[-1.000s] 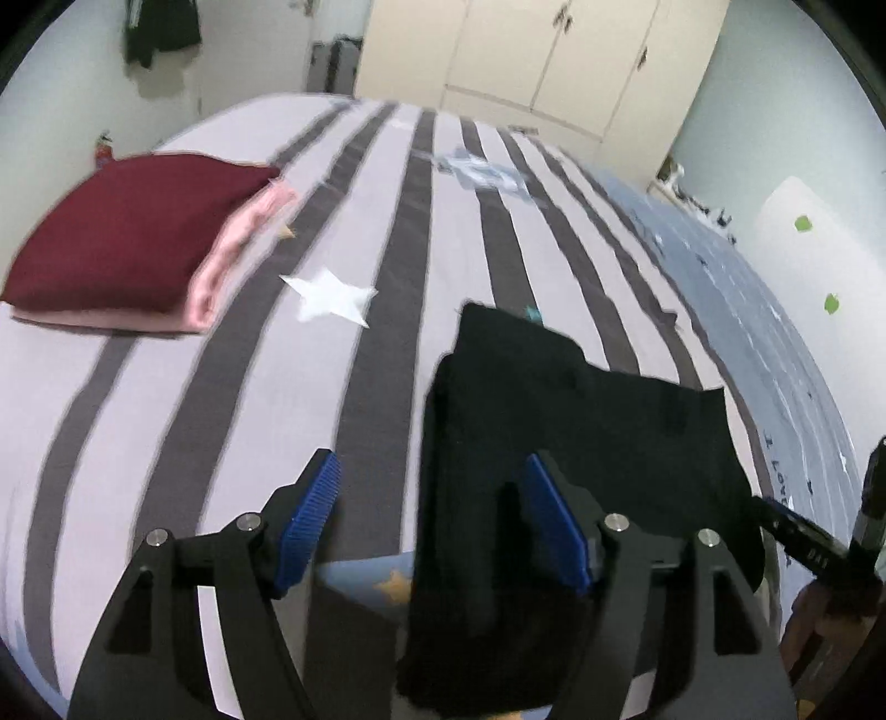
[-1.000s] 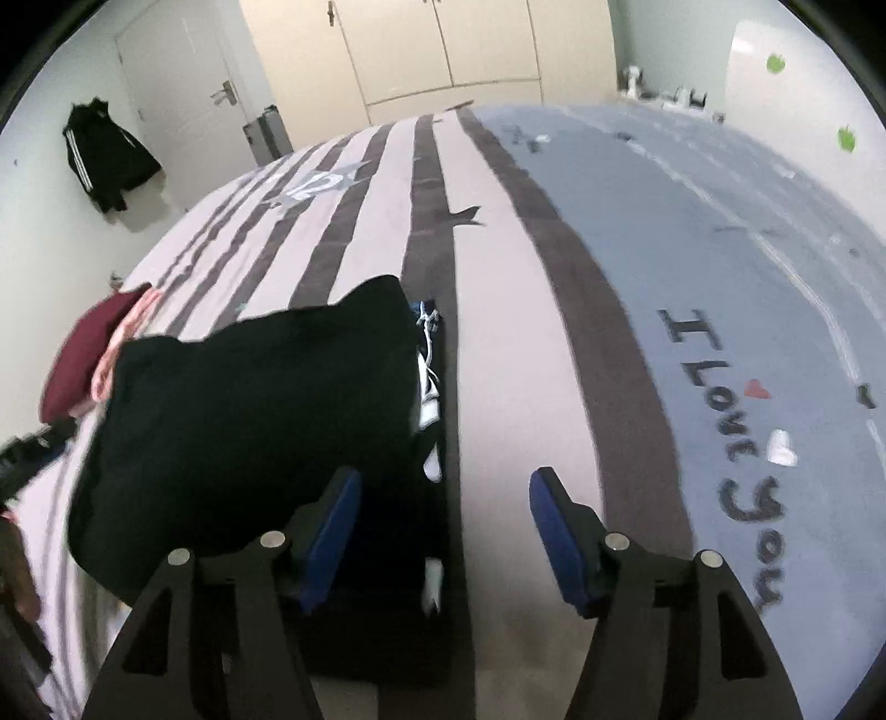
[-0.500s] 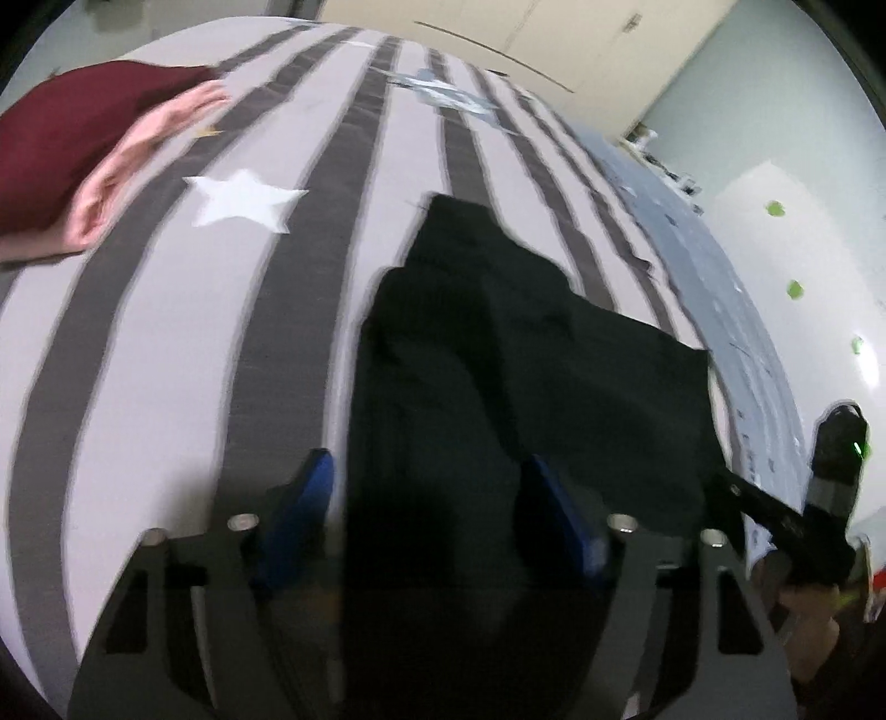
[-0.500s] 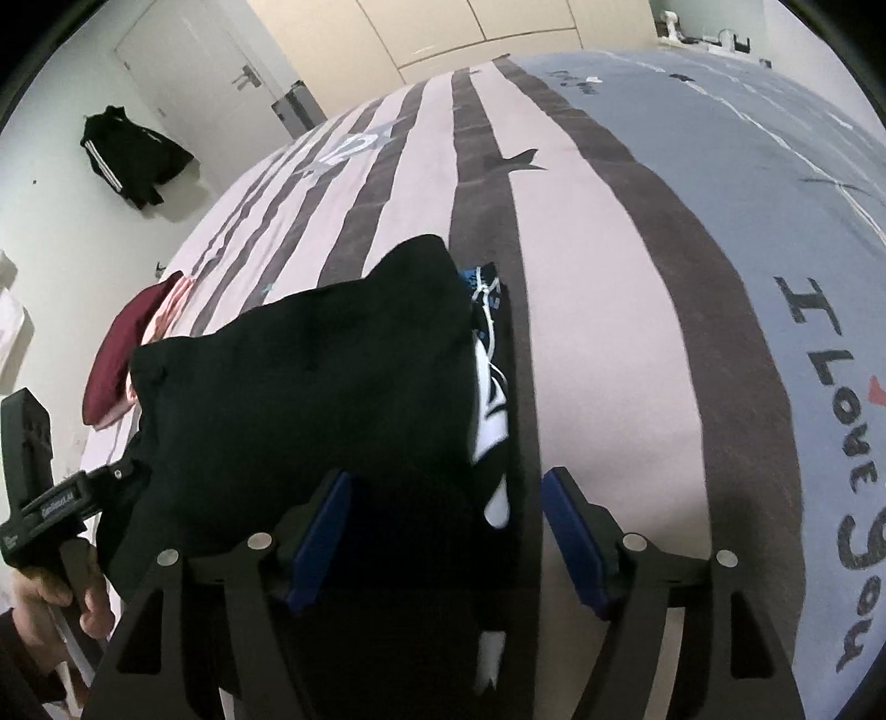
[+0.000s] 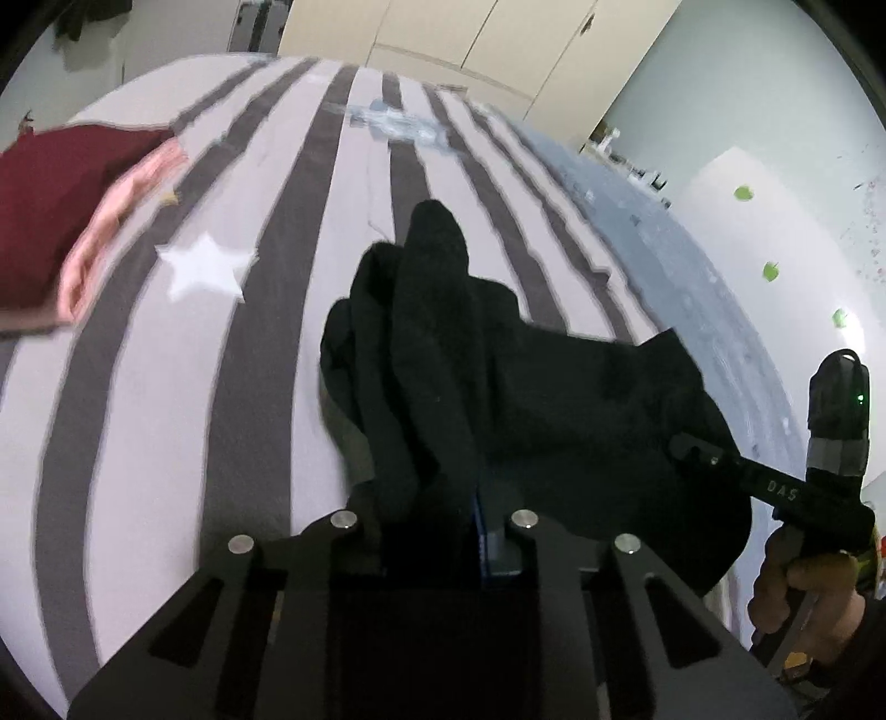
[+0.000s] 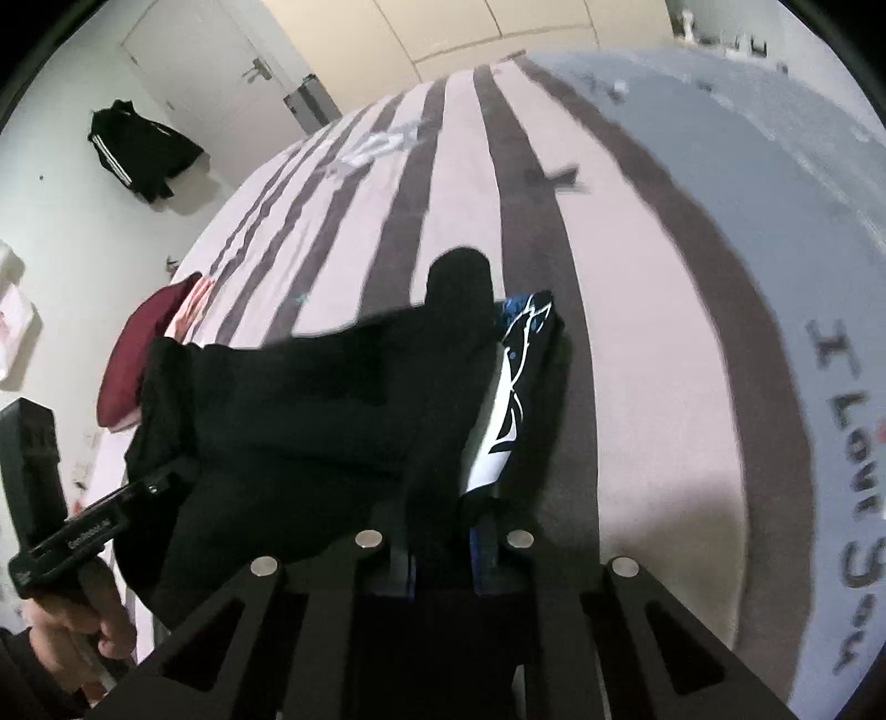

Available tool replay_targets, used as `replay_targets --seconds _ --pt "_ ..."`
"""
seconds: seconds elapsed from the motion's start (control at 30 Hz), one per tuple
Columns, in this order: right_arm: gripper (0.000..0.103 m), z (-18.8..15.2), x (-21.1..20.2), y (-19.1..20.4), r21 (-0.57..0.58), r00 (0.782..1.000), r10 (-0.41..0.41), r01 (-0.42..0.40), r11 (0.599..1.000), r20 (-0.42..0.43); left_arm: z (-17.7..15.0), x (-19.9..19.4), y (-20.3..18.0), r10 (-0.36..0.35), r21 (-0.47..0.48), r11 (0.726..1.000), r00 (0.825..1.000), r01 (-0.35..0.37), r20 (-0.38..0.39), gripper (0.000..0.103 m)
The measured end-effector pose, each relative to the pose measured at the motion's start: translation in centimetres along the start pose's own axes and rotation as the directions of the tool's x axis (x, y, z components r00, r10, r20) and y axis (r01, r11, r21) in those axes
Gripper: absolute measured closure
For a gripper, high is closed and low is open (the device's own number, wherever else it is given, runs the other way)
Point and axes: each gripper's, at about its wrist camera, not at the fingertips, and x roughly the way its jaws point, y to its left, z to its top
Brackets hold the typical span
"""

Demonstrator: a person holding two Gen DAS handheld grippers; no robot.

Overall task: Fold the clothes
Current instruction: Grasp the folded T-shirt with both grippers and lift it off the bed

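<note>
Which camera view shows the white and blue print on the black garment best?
The right wrist view: the print runs along the black garment edge, in plain sight. In the left wrist view the garment looks plain black; no print shows.

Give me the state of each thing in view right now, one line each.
Black garment: bunched up on the bed, near edge lifted between both grippers.
Left gripper: closing, black garment pinched between its fingers.
Right gripper: closing, black garment pinched between its fingers.
Dark red garment: folded, lying on a pink one.
Pink garment: folded, under the dark red one.
Wardrobe doors: shut.
Jacket: hanging on the wall.
</note>
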Motion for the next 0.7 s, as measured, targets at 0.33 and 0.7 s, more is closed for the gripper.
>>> replay_targets --seconds 0.33,0.7 --pt "0.093 6.8 -2.1 13.4 -0.045 0.990 0.062 -0.056 0.997 0.128 11.9 -10.7 10.0 0.040 0.026 0.999 0.985 -0.045 0.167 0.086" --pt "0.093 14.8 13.2 35.8 -0.146 0.967 0.230 -0.213 0.966 0.111 21.8 -15.0 31.6 0.270 0.006 0.962 0.951 -0.274 0.148 0.086"
